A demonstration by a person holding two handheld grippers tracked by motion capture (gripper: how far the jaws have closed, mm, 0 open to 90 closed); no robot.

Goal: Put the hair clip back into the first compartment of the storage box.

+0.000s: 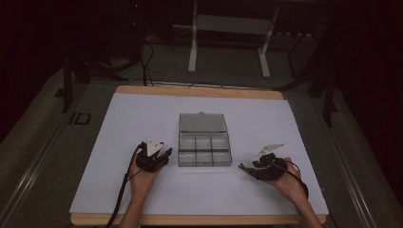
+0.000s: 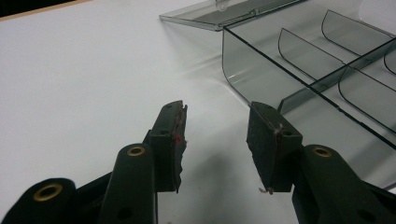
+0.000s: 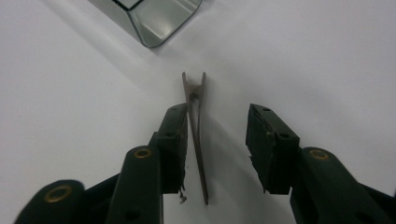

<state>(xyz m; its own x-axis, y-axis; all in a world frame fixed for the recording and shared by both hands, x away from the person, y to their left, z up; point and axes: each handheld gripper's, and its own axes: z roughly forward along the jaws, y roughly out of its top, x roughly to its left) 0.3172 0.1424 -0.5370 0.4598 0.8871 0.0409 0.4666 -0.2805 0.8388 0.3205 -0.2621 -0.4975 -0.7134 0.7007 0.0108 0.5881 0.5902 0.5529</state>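
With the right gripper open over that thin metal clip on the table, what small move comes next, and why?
Probably close the right gripper on the metal clip. The clip lies on the white table between the spread fingers, close against one of them and not pinched, with the open compartment box waiting nearby.

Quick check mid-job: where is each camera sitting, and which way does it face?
High view: above the near table edge, looking forward and down; forearms, left gripper, right gripper.
Left gripper view: along its open fingers toward the clear plastic compartment box.
Right gripper view: down over open fingers at a thin metal hair clip.
All three views show the box.
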